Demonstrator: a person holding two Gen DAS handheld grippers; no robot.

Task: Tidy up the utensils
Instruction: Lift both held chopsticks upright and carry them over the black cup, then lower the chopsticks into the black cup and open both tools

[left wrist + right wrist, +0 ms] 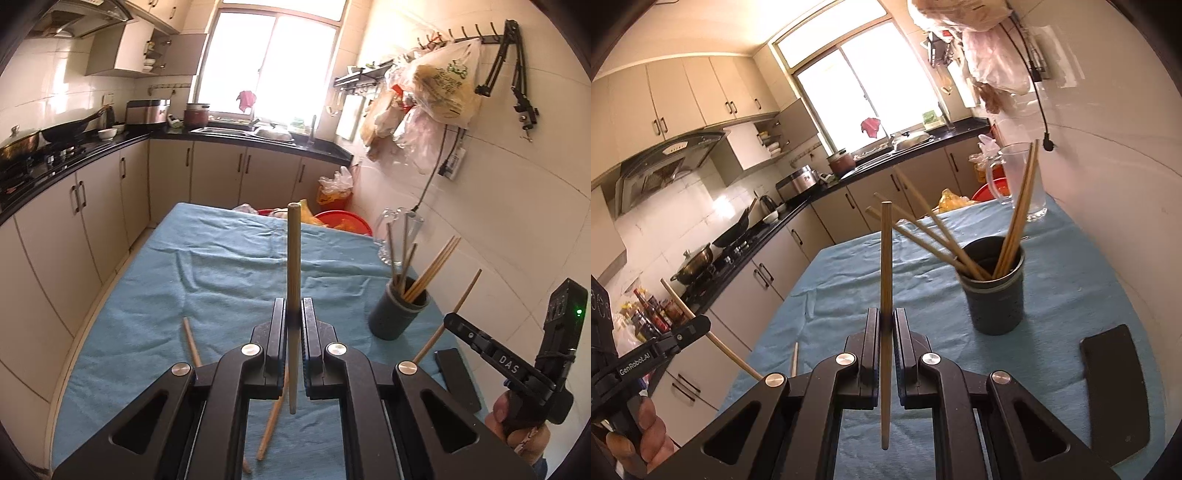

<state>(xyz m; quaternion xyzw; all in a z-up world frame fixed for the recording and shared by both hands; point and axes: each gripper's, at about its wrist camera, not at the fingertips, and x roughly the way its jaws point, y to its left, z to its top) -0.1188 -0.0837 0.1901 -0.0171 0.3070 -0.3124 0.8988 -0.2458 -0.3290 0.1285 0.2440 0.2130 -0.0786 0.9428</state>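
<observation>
Left gripper (294, 321): jaws closed tight on a thin, round, pale wooden chopstick (293, 258), pinched around its middle so it stands nearly upright, tip well above the jaws and tail hanging below.
Right gripper (885, 325): jaws likewise clamped shut on a second slim light-brown wooden chopstick (886, 258), gripped around mid-length, close to vertical.
Holder: a dark grey cylindrical utensil cup (995, 291) stands upright on the table, already carrying several chopsticks fanned against its rim; it sits right of both grippers.
Loose pieces: more bare wooden chopsticks (192, 341) lie flat on the cloth under the left gripper.
Table: covered by a wrinkled blue cloth (207, 258); a clear glass pitcher (1021, 181) stands behind the cup, a flat black rectangular object (1115, 384) lies near the right edge.
Handling: the sticks look light, rigid and smooth, so they may pivot or slide in a narrow pinch; a mid-length hold seems balanced.
Next move, as a guess: tilt each stick tip-down over the cup mouth, clear of the leaning sticks, then release.
</observation>
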